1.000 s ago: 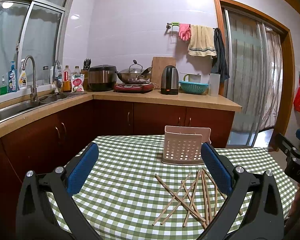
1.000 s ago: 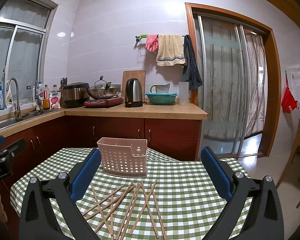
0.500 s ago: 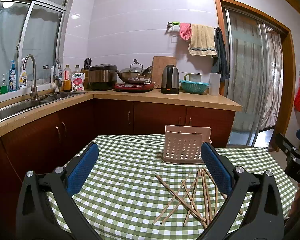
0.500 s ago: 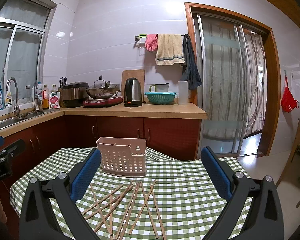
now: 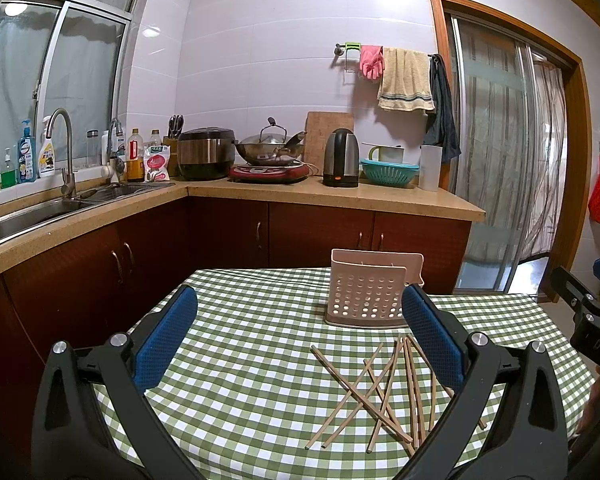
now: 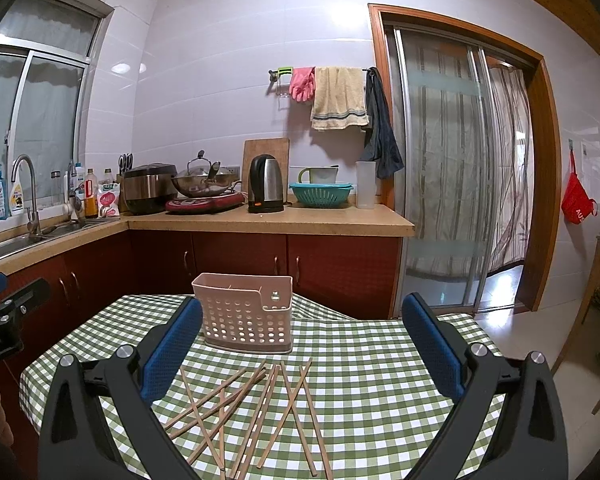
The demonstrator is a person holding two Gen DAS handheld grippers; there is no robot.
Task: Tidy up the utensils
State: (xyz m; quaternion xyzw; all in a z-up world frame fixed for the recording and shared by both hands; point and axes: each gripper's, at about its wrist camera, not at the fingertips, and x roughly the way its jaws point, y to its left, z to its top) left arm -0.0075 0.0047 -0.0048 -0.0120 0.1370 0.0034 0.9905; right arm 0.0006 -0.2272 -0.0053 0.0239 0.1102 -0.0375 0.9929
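Several wooden chopsticks (image 5: 384, 392) lie scattered and crossed on a green checked tablecloth (image 5: 252, 360); they also show in the right wrist view (image 6: 256, 404). A pink perforated utensil holder (image 5: 370, 294) stands upright behind them, also in the right wrist view (image 6: 246, 312). My left gripper (image 5: 300, 336) is open and empty, held above the table to the left of the chopsticks. My right gripper (image 6: 302, 344) is open and empty, above the near side of the chopsticks. Each gripper shows at the edge of the other's view.
Behind the table runs a brown kitchen counter (image 5: 340, 196) with a kettle (image 5: 341, 158), wok, rice cooker and a teal colander. A sink (image 5: 36, 212) is at the left. A sliding glass door (image 6: 456, 200) is at the right.
Both views have shifted very slightly; the grippers stay open and the chopsticks and holder have not moved.
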